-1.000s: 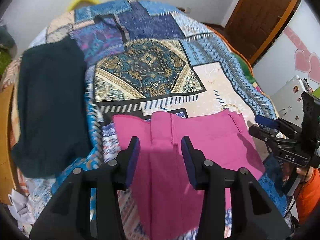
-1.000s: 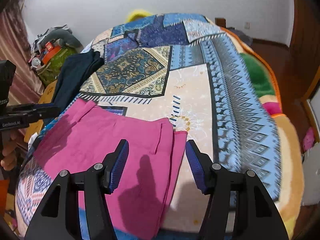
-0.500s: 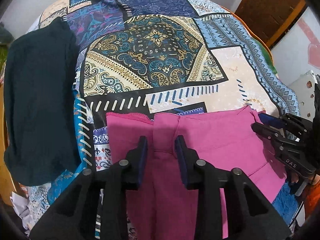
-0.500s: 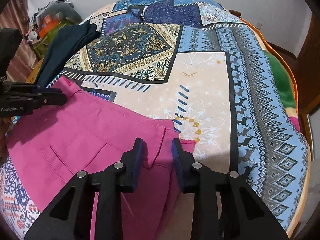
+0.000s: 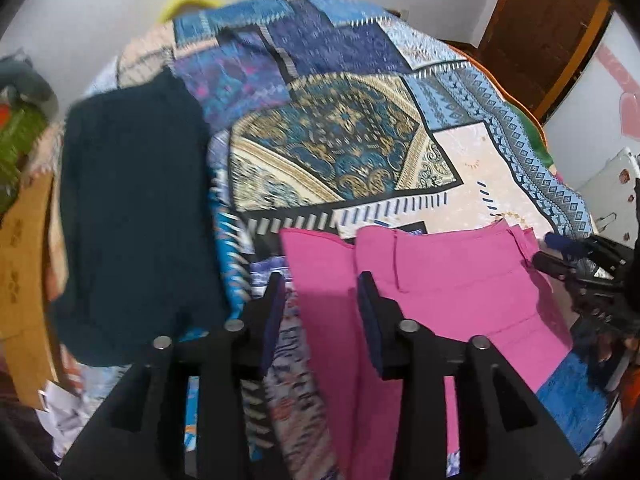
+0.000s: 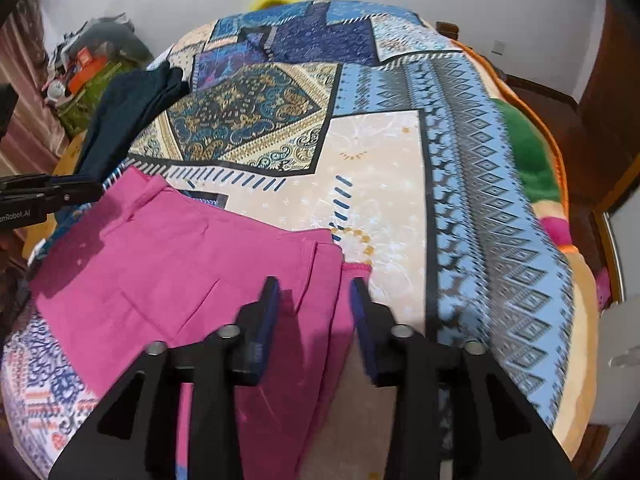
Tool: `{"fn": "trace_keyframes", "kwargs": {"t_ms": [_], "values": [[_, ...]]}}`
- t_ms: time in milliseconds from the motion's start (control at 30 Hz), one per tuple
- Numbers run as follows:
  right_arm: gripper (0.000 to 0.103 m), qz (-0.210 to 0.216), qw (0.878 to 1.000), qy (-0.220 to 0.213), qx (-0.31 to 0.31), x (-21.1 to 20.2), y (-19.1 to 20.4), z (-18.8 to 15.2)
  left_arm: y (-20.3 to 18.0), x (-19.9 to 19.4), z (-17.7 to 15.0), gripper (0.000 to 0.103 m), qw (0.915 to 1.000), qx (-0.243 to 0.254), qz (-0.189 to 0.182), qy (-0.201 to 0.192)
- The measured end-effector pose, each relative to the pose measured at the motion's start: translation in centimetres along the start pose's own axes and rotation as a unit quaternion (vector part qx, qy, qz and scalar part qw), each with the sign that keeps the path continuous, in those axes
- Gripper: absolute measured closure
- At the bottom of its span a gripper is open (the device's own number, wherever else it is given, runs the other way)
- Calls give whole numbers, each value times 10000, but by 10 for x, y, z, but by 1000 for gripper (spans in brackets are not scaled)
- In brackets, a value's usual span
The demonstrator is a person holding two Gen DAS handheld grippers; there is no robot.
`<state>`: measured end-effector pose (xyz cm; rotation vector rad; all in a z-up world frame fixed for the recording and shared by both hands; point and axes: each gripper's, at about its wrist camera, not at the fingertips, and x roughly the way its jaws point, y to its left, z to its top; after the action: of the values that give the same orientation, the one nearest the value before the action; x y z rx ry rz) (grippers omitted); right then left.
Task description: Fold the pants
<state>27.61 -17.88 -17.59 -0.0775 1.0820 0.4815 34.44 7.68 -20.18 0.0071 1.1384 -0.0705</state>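
At the bed's [image 6: 400, 160] near edge, pink pants [image 6: 168, 264] lay flat, waistband outward. Both claws, left [image 5: 320, 296] and right [image 6: 312, 304], hung open and empty above opposite waistband corners, seemingly poised for a fold.

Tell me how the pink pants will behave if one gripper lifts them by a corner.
The pink pants lie flat in soft layered folds, so they would probably droop rather than hold shape. Layered edges near the right gripper may slide apart. They look like thin cloth, likely light.
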Motion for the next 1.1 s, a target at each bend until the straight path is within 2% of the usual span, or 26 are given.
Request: {"fn": "trace_keyframes", "kwargs": {"t_ms": [67,200,300,500,633,700,767,800,867,1000,1100], "values": [[51,-29,9999,-140,28,-10,-1,-3,3,-11,-3,43,9999,23,12,-137],[42,-39,9997,-230,69,-22,-1,-10,6,-23,-13,30,9998,-5,-95,-200],[38,33,9998,-185,111,-23,0,-17,6,-19,-21,29,9996,-74,-252,-65],[38,212,9994,128,243,-8,-2,-37,1,8,-34,29,9975,-229,-534,389],[38,434,9983,103,362,-4,-4,-38,1,23,-34,29,9938,-381,-821,653],[38,626,9969,160,455,2,-5,-36,0,28,-33,32,9926,-427,-892,708],[39,724,9958,219,522,8,-4,-35,-2,32,-31,45,9909,-404,-1021,776],[41,765,9952,233,570,12,-4,-33,-4,34,-31,47,9901,-388,-1082,810],[48,781,9943,252,674,17,-5,-31,-7,37,-31,54,9900,-360,-1112,791],[73,761,9929,258,879,23,-9,-29,-9,37,-32,69,9890,-371,-1222,741],[84,803,9924,262,893,21,-10,-28,-11,31,-32,78,9893,-373,-1261,626]]}}
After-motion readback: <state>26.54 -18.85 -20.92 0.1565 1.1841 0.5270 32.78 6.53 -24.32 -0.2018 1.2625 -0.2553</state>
